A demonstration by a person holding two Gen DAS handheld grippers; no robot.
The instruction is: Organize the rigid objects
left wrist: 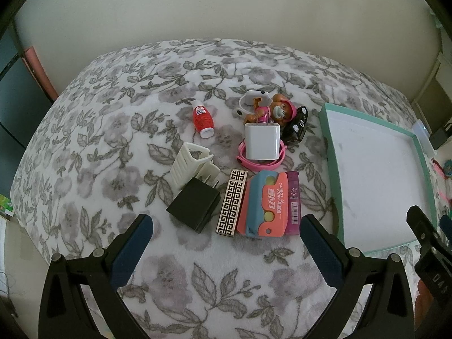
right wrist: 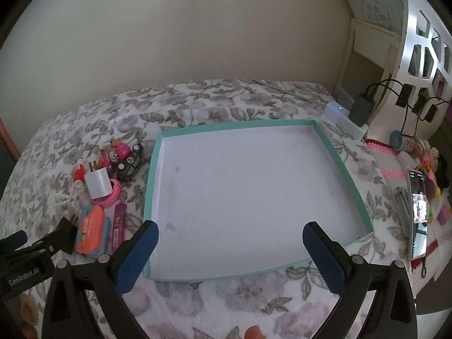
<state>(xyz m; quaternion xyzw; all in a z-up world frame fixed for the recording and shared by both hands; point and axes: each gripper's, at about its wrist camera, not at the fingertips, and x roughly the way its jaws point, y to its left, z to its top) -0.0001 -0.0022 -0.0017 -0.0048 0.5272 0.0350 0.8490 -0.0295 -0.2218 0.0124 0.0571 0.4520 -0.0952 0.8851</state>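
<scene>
While nothing has yet gone into the shallow teal-rimmed cardboard tray [right wrist: 154, 186], its white floor bare, the small rigid things sit clustered on the floral-print blanket [left wrist: 113, 130] just to its left. The left gripper [left wrist: 226, 226] hangs above the near edge of that cluster with its blue-padded jaws spread wide and nothing between them; the right gripper [right wrist: 230, 236] hovers over the tray's near side, likewise spread and holding nothing.

Nearest the left gripper lie a black cube-shaped wall charger [left wrist: 195, 204], a slim rectangular lighter with a gold-and-black key pattern [left wrist: 231, 202], an orange-and-blue plastic carrot-knife toy [left wrist: 265, 204] and a flat purple lead case [left wrist: 293, 202], the last three side by side and touching. Further off sit a white square charger [left wrist: 262, 141] resting on a pink band [left wrist: 279, 156], a small red bottle with a white cap [left wrist: 202, 120], a cream ribbed plastic clip [left wrist: 189, 163], a bear figurine in a pink hat [left wrist: 278, 110] and a black toy car [left wrist: 296, 128].

All look light, stiff and unlikely to break. I judge the black charger the easiest pick: pinch its flat sides, clear of the prongs. The smooth lighter may slip, so it wants a grip across its narrow width
</scene>
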